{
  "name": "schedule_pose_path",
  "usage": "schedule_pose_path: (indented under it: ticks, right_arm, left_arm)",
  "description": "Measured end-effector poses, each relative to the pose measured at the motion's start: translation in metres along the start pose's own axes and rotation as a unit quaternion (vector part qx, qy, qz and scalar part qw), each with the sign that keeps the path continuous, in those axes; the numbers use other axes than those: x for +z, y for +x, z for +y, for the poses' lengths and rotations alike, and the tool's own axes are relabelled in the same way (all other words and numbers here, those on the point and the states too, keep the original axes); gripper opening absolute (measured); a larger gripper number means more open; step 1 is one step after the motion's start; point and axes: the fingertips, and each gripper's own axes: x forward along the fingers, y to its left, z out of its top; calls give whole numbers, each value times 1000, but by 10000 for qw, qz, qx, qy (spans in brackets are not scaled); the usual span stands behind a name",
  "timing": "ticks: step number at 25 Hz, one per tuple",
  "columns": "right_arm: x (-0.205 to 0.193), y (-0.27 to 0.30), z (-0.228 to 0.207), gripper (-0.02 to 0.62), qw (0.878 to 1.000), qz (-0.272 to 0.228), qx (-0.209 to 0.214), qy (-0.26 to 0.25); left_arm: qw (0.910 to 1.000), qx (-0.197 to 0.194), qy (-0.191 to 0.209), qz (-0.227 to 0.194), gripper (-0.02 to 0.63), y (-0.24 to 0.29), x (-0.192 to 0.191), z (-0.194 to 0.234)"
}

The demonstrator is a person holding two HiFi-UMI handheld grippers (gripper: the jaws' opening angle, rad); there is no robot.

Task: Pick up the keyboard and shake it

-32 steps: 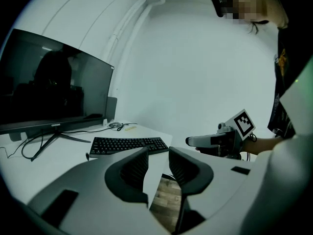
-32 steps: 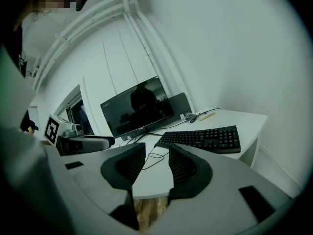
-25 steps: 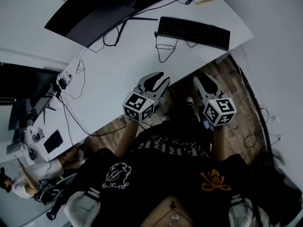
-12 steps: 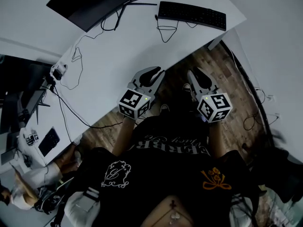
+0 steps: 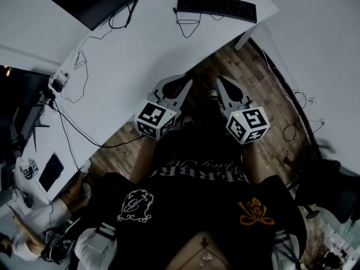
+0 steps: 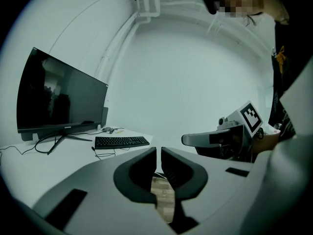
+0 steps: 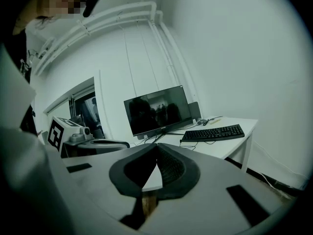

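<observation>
The black keyboard [image 5: 216, 5] lies flat at the far right end of the white desk [image 5: 129, 66], and shows in both gripper views [image 6: 121, 141] [image 7: 213, 132]. Neither gripper is near it. Both hang over the wooden floor in front of the desk's edge, just ahead of the person's body. On my left gripper [image 5: 183, 84] [image 6: 158, 151] the jaws are closing to a thin slit, with nothing between them. My right gripper [image 5: 220, 81] [image 7: 157, 148] is closing too, and its tips meet on nothing. Each gripper sees the other beside it.
A dark monitor [image 5: 95, 1] stands at the desk's back, left of the keyboard, with loose black cables [image 5: 188, 22] trailing over the top. A power adapter [image 5: 58, 84] sits at the desk's left. A seated person [image 5: 28, 235] is at the lower left. More cables [image 5: 292, 129] lie on the floor at the right.
Both grippers' jaws have come together from partly open. The desk and keyboard have slid upward and left in the head view. The grippers sit slightly lower and farther from the desk.
</observation>
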Motion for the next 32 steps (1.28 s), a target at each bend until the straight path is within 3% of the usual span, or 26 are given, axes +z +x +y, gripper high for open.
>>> schedule_pose_path:
  ticks: [10,19,24,32]
  right_arm:
    - [5,-14,16,12,9997,-197,66,-102]
    - [4,-22,26,12,9986,-338,345,220]
    - [1,-24,24,12,9995,-95,241,-196]
    - [-1,-26,24,12,9992,-56,263,-288]
  left_arm:
    - [9996,-257,78,-53,37,-7,2,-23]
    - [9992,-369,141,-85,37,-15,4,-34]
    - [9989,-427,151,-86,37,-13,5,-43]
    - [9985,-487,219,-122,37,-11,7,-50]
